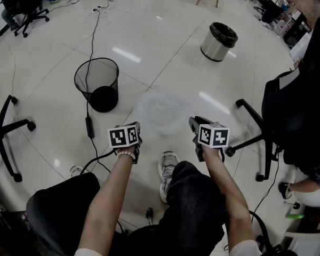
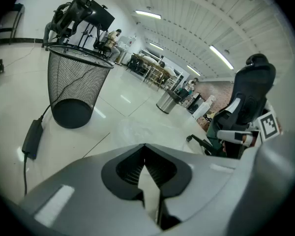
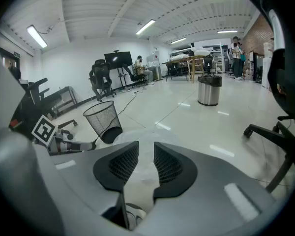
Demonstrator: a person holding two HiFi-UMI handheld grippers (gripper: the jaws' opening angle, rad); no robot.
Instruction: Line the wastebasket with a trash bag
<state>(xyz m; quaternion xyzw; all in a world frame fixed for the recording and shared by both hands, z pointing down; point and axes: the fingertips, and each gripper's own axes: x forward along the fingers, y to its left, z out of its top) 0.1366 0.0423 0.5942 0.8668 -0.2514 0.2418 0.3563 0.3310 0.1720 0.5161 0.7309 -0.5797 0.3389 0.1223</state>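
A black mesh wastebasket (image 1: 97,83) stands on the shiny floor, ahead and to the left; it shows as well in the left gripper view (image 2: 73,90) and in the right gripper view (image 3: 103,121). A clear, crumpled trash bag (image 1: 160,111) lies flat on the floor between and just beyond both grippers, faint in the left gripper view (image 2: 137,129). My left gripper (image 1: 135,128) is shut, its tips meeting with nothing in them (image 2: 145,145). My right gripper (image 1: 194,123) is open, with a narrow gap between its pads (image 3: 146,144) and nothing gripped.
A silver bin (image 1: 218,41) with a black liner stands far right. A black office chair (image 1: 288,116) is close on the right, another chair base (image 1: 5,132) on the left. A cable with a power brick (image 1: 89,126) runs past the wastebasket. A shoe (image 1: 168,161) is below the bag.
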